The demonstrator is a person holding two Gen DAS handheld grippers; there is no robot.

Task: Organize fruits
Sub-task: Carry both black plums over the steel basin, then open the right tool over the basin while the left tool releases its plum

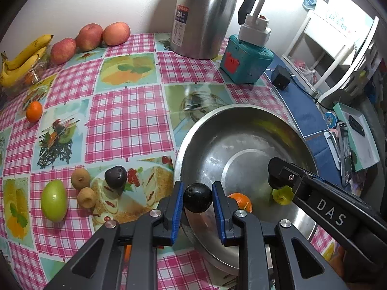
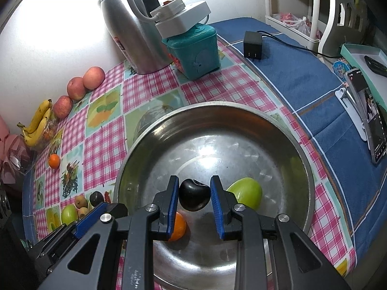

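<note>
Over the near rim of the steel basin, the left gripper is clamped on a dark plum, its blue pads pressing the fruit from both sides. Inside the basin, the right gripper pinches a second dark plum just above the basin floor. An orange lies on the basin floor below the right gripper's left finger, and a green mango lies beside its right finger.

On the counter, covered with a pink checked cloth, more fruit waits near the basin's left side: another dark plum, two small brown fruits close together, and a second green mango toward the counter's left edge. A lone small orange sits farther along that left edge. At the far left corner, against the wall, lie a bunch of bananas and three red apples in a row. A steel thermos jug and a teal box with a white adapter on top stand along the far edge.
</note>
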